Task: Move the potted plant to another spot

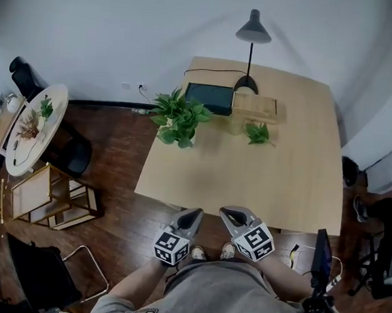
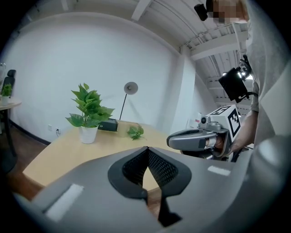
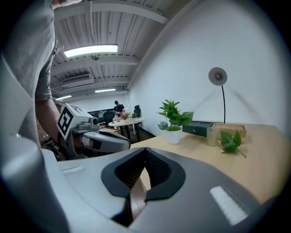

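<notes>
Both grippers are clenched on nothing: the left gripper (image 1: 192,215) and the right gripper (image 1: 230,214) hover side by side just off the near edge of the light wooden table (image 1: 261,185). The leafy green potted plant (image 1: 181,119) stands upright in its white pot (image 2: 88,134) near the table's far left corner, well ahead and leftward, probably nearer the left gripper.

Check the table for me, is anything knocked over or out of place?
Only one oddity: a leafy sprig lies loose on the table beside a glass, in no pot. The potted plant stands upright; nothing looks spilled.
</notes>
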`<state>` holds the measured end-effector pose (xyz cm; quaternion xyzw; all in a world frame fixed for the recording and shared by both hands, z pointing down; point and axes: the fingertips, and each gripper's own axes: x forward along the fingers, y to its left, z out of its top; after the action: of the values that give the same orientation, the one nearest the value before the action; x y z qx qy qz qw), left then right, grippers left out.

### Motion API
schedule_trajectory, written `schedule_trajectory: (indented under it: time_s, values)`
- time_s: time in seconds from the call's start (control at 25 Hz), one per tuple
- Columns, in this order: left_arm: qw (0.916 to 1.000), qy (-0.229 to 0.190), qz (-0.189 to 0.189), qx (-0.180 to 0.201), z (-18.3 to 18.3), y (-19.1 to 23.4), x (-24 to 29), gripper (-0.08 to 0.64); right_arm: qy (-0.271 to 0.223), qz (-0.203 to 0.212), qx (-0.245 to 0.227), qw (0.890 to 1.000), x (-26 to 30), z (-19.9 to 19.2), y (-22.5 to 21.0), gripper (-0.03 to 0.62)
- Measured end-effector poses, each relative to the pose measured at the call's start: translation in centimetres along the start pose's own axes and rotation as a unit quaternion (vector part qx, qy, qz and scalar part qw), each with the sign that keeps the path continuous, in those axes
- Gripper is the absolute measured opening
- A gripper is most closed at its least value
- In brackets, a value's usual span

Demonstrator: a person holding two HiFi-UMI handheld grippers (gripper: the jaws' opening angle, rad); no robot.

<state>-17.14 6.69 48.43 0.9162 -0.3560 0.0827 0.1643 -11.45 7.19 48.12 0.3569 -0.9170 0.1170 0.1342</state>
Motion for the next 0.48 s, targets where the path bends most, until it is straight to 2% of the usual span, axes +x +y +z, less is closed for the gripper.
schedule_trajectory:
  time_s: [0.2, 0.48]
  values:
    - [0.9998, 0.005, -0.022, 0.001, -0.5, -0.9, -0.6, 0.002, -0.009, -0.023, 0.019, 1.000, -0.6, -0.6, 1.2, 0.006]
    - [0.9995, -0.001, -0.032, 0.001, -0.4, -0.9, -1.3, 0.002, -0.018, -0.045, 0.017, 0.999, -0.9, -0.1, 1.6, 0.006]
